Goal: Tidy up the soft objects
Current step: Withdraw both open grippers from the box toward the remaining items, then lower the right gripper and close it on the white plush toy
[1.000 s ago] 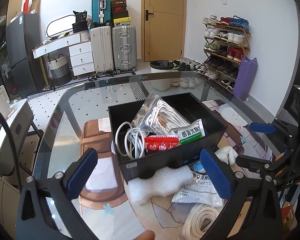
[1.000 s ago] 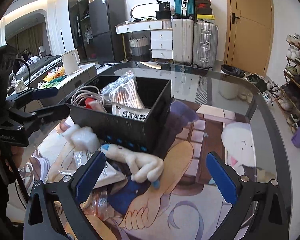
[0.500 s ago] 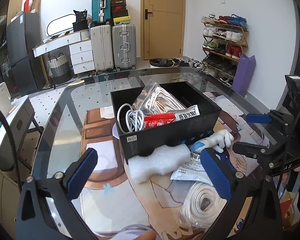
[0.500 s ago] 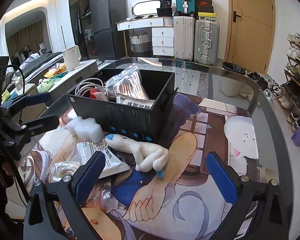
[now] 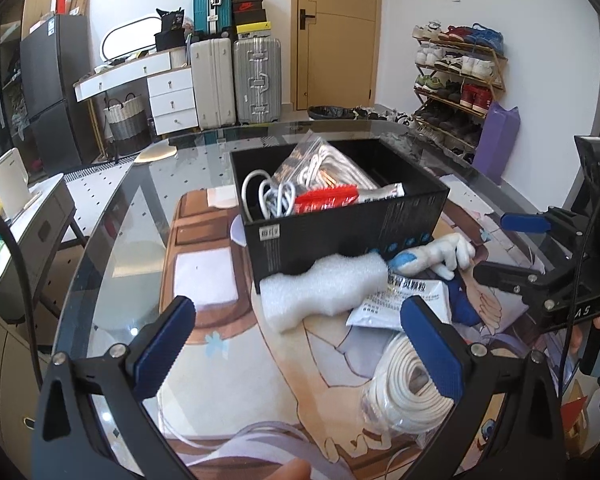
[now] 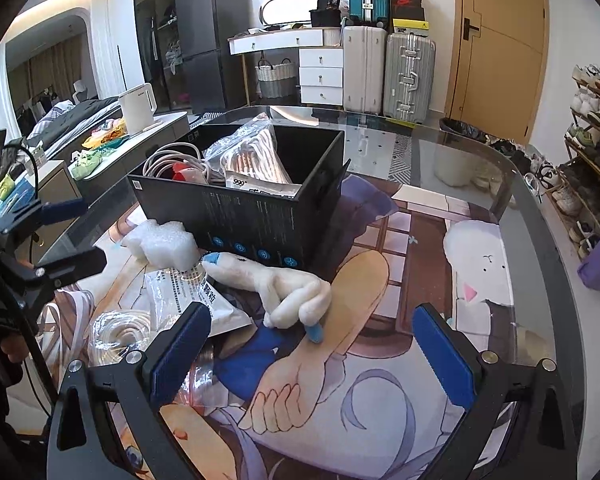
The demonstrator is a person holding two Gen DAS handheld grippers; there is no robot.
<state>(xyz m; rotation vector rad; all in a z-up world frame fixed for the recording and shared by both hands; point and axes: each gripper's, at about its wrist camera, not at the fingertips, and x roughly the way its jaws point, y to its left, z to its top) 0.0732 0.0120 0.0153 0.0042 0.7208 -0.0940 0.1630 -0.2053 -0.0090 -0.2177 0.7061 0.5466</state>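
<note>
Both hand-held grippers spread wide (empty), foam block (image 5: 324,292) against black box (image 5: 340,236).

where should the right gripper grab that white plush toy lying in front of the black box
Judging from the right wrist view, take the white plush toy across its narrow trunk, between the blue-tipped end by the black box and the bunched limbs. It lies flat and elongated on the mat, so the open right gripper could come down from above, fingers straddling that trunk. The silver packet tucks under its left end, so stay right of it.
</note>
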